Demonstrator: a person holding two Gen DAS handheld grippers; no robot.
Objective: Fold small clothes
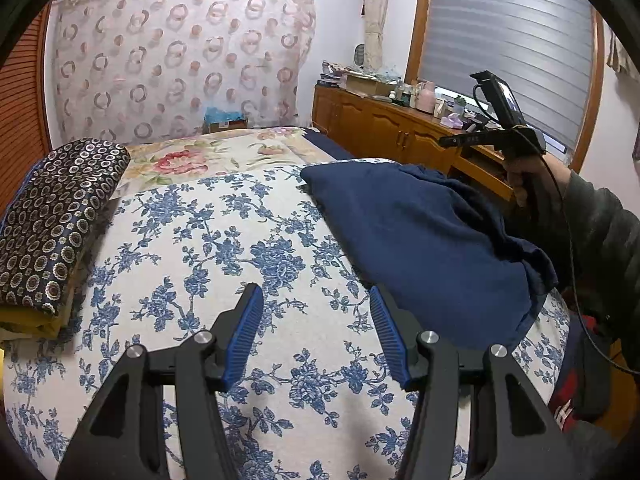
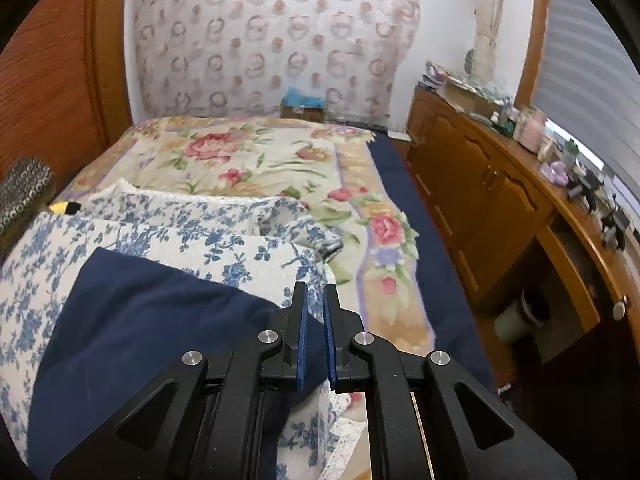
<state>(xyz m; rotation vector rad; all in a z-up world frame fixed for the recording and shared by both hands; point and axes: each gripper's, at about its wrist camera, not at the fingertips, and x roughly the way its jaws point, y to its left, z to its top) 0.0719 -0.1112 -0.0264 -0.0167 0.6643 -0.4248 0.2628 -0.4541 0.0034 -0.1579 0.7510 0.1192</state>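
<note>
We see the navy garment (image 1: 424, 240) lying folded on the blue-flowered quilt (image 1: 240, 240), toward the quilt's right edge; its near corner hangs close to that edge by the person's sleeve (image 1: 600, 232).

The left gripper (image 1: 316, 332) hovers over bare quilt just left of the garment, jaws standing about half wide with nothing between them. Open quilt runs ahead and to the left as far as the stack of folded patterned cloth (image 1: 56, 224) at the left edge.

From the right wrist view, the right gripper (image 2: 316, 332) has its jaws nearly together, only a thin slit showing, and nothing is pinched. It sits above the garment's right border, where the quilt ends and the rose-print bedspread (image 2: 280, 168) begins.

A narrow aisle separates the bed from the wooden cabinet (image 2: 480, 200).

The right view is blurred; we read no writing there, and none legible in the left.
</note>
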